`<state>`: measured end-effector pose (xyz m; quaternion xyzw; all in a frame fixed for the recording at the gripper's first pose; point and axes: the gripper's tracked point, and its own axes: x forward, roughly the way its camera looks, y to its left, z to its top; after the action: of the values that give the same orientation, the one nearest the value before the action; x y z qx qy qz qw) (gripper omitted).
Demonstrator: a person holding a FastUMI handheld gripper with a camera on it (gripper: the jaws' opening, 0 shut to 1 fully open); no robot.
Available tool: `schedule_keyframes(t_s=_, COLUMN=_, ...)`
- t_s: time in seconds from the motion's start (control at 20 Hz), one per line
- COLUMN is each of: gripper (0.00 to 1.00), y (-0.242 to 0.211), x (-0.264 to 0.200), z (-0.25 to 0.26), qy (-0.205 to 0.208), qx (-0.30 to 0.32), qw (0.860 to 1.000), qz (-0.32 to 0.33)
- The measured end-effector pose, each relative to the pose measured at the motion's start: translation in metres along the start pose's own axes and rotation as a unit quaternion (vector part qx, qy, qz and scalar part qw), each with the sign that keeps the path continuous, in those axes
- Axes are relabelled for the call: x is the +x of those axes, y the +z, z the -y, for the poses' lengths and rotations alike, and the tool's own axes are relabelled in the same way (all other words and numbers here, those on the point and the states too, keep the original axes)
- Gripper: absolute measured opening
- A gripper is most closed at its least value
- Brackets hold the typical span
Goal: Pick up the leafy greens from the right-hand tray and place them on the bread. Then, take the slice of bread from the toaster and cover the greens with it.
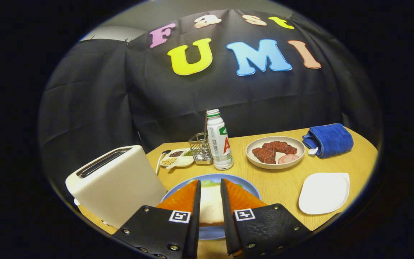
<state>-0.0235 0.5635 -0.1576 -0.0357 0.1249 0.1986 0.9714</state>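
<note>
A: The tool [210,201] hangs low over the blue plate [252,190], its fingers narrow, with a slice of bread [210,210] in the gap between them. Whether they press on it, I cannot tell.

B: And the leafy greens [210,182]?

A: Peeking out at the slice's far edge, on the plate, just ahead of the fingertips. The white tray [323,192] lies to the right on the counter [279,180].

B: How would that bread handle?

A: Light, soft, easily crushed, I'd judge. Take it by opposite edges, gently. The greens look limp; a shove would drag them.

B: Toaster [115,183]?

A: Left of the plate, slots dark.
</note>
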Motion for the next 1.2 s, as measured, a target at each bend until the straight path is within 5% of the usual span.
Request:
schedule_keyframes(t_s=0.8, gripper=0.33, y=0.047, x=-0.077, z=0.073, qy=-0.042, qx=-0.083, qw=0.993, qz=0.078)
schedule_keyframes(t_s=1.05, gripper=0.79, y=0.051, x=-0.106, z=0.109, qy=-0.052, qx=-0.09, qw=0.991, qz=0.083)
schedule_keyframes(t_s=1.2, gripper=0.98, y=0.052, x=-0.121, z=0.112, qy=0.0, qx=-0.107, qw=0.989, qz=0.104)
